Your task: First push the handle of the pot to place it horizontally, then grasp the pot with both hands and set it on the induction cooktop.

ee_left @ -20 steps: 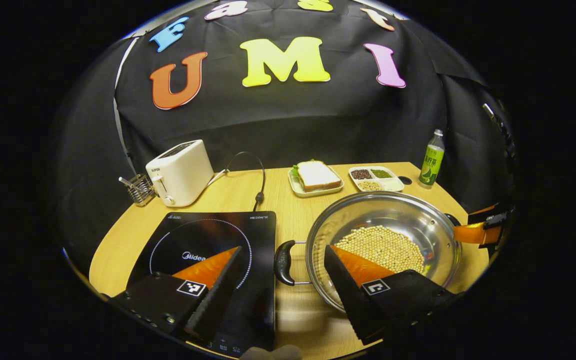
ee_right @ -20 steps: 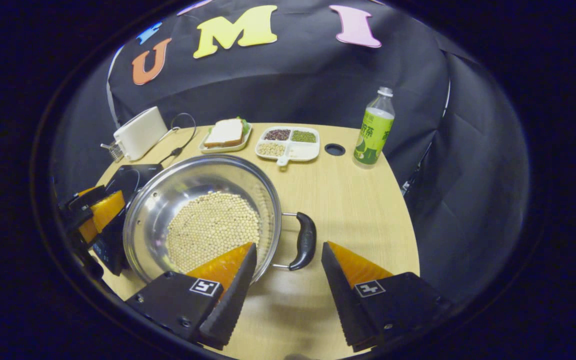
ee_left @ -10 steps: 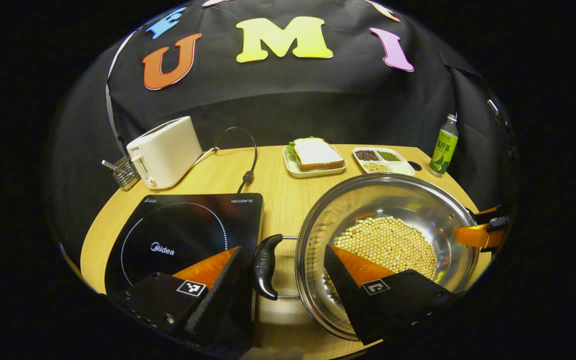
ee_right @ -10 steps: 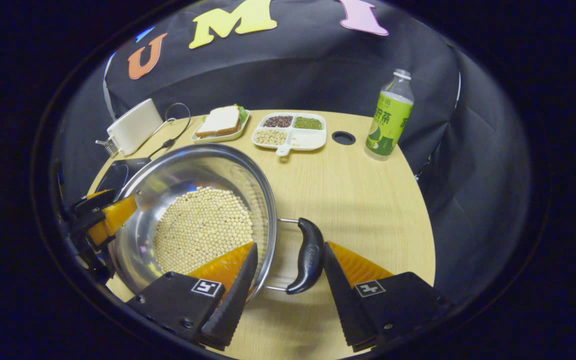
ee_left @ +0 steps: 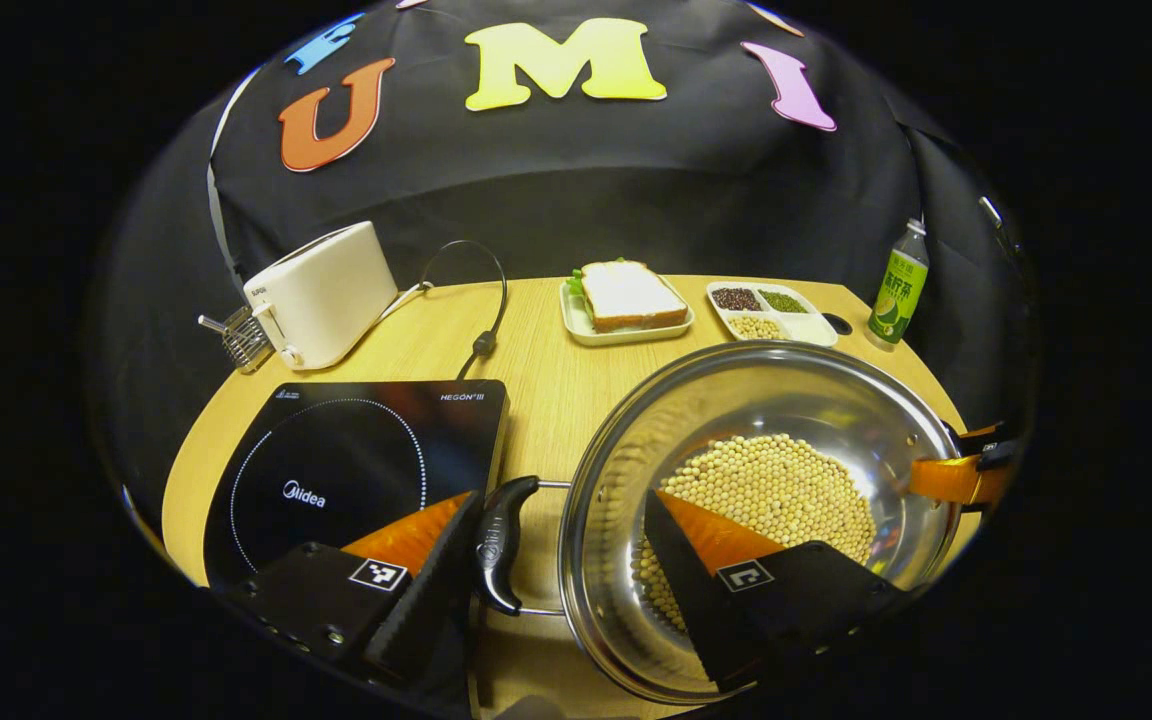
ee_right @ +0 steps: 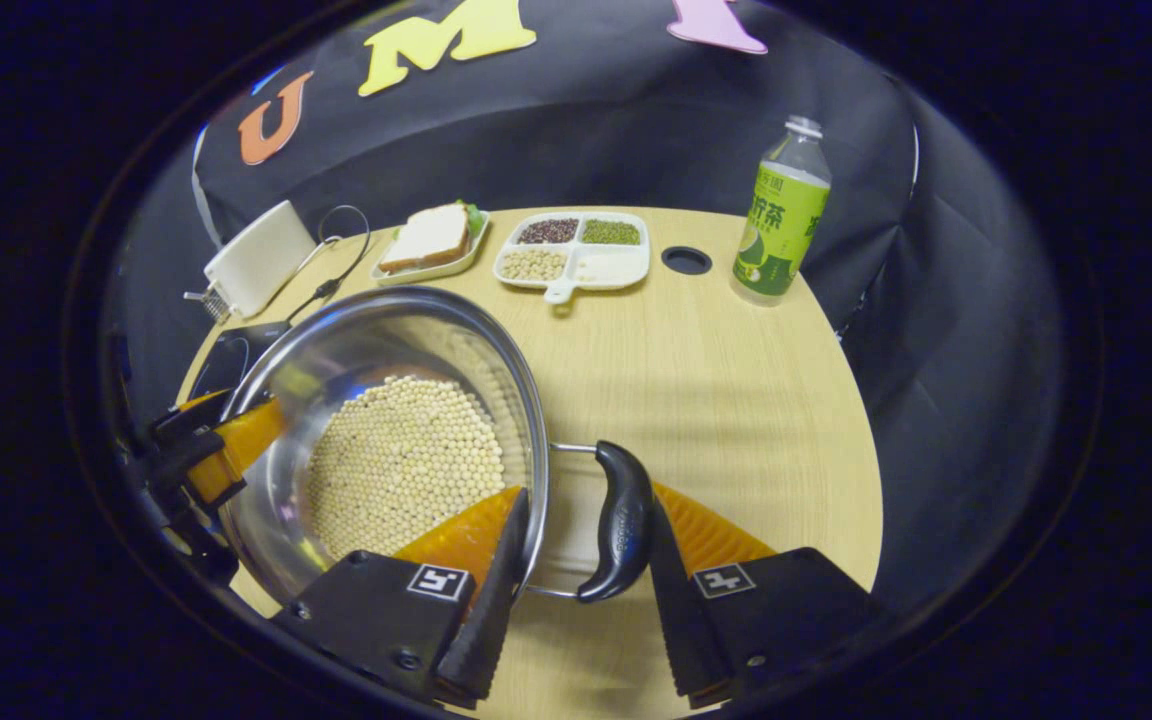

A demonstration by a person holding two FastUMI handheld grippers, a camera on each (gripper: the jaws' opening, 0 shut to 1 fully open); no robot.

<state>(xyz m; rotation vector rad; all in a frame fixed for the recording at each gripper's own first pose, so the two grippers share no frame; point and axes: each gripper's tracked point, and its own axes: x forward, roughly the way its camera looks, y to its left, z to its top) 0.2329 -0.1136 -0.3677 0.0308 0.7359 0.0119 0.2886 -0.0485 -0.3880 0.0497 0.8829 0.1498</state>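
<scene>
A: Entry, left gripper view. Left hand-held gripper has its jaws spread wide, straddling the pot's left handle and rim. One finger lies just beside the handle on its outer side, over the edge of the induction cooktop; whether they touch, cannot tell. The other finger sits inside the pot, over the soybeans. Released, nothing pinched.

B: Pot position?

A: On the desk, at 3 o'clock of the cooktop, just beside it. Handles lie at roughly 9 and 3 o'clock of the pot. Bottom covered with beans.

B: Right gripper view?

A: Right hand-held gripper also spread, straddling the pot's right handle. Outer finger looks to be against the handle's outer face; inner finger reaches over the rim above the beans. Not clamped: only one finger at the handle.

B: The other hand-held gripper visible there?

A: Yes, at the pot's far rim, about 9 o'clock in that view.

B: Background items?

A: At 12 o'clock of the pot: a plate with a sandwich and a divided tray of grains. Green bottle near the desk's edge, upright. Toaster beyond the cooktop, a cable looping beside it.
</scene>
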